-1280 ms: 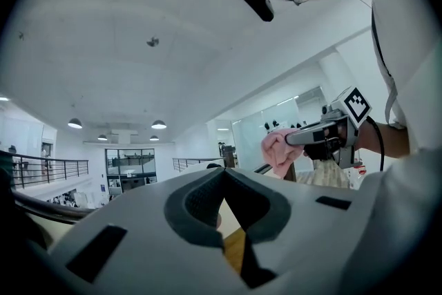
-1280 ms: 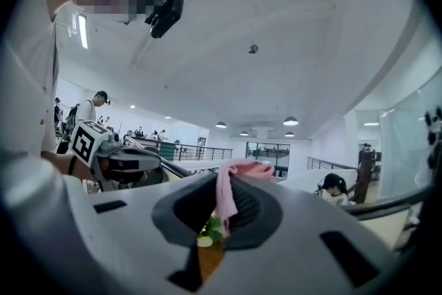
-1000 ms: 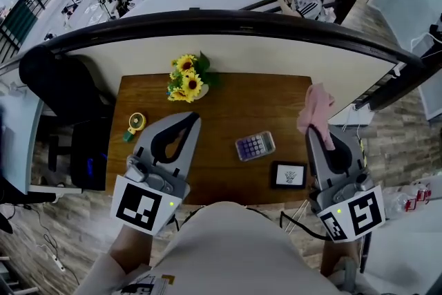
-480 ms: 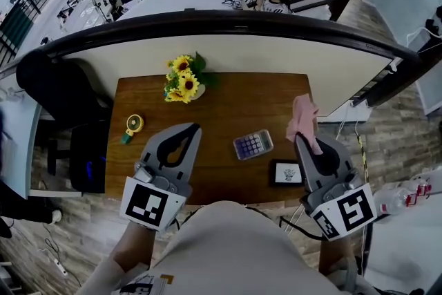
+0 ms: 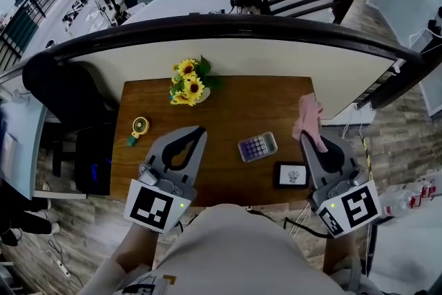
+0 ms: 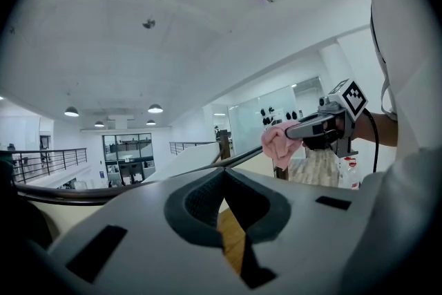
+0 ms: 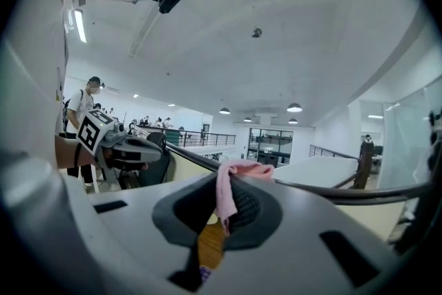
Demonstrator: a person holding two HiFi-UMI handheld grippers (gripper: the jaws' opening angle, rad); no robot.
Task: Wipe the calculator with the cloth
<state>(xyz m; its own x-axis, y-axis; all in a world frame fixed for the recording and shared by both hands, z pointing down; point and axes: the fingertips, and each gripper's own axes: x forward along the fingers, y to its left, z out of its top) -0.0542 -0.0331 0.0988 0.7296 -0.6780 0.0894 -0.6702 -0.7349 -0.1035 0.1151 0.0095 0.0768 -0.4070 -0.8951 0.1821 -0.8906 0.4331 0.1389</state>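
A small calculator (image 5: 257, 146) with purple keys lies on the wooden desk (image 5: 228, 107), right of centre. My right gripper (image 5: 315, 137) is shut on a pink cloth (image 5: 307, 118) that sticks up from its tips, held above the desk's right edge, right of the calculator. In the right gripper view the cloth (image 7: 228, 193) hangs between the closed jaws. My left gripper (image 5: 197, 132) hovers over the desk's front left with its jaws shut and nothing in them; its tips (image 6: 222, 173) meet in the left gripper view.
A vase of yellow sunflowers (image 5: 188, 85) stands at the desk's back. A small yellow fan (image 5: 139, 128) sits at the left edge. A black framed picture (image 5: 291, 175) lies near the front right corner. A dark office chair (image 5: 59, 90) stands left of the desk.
Both grippers shifted slightly; the right gripper with the cloth drifted left and then back to the right. The calculator has not moved.
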